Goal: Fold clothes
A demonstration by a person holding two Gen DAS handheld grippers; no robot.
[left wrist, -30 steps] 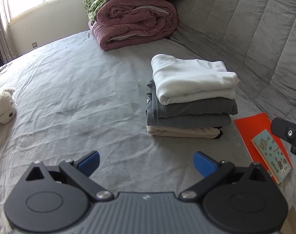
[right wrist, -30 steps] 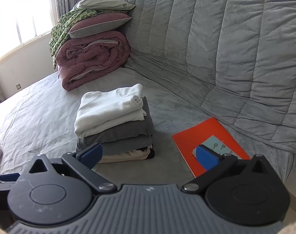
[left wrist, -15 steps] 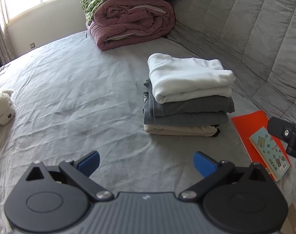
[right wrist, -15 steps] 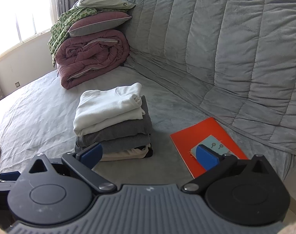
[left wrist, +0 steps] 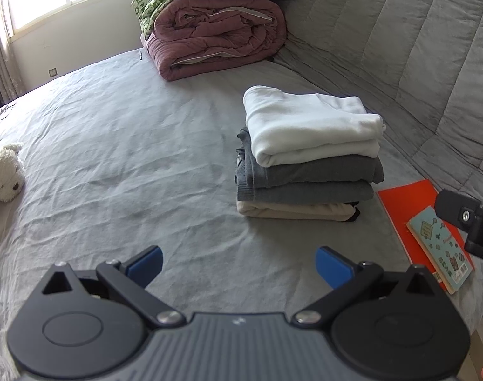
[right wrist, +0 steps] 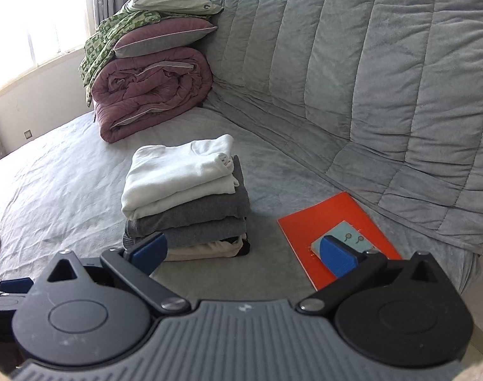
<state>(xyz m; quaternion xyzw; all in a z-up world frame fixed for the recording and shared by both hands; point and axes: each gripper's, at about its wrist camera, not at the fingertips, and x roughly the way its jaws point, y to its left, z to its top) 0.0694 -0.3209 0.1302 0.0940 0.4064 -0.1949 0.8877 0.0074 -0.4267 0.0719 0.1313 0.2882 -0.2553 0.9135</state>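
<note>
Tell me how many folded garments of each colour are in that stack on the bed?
White: 1
Grey: 2
Beige: 1
Total: 4 that I can tell apart. A bit of black shows at the bottom corner of the stack; whether it is a separate garment is unclear.

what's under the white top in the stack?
Under the white top lie two grey folded layers, then a beige garment at the bottom, with something black peeking out at its right end. What that black piece is stays hidden.
</note>
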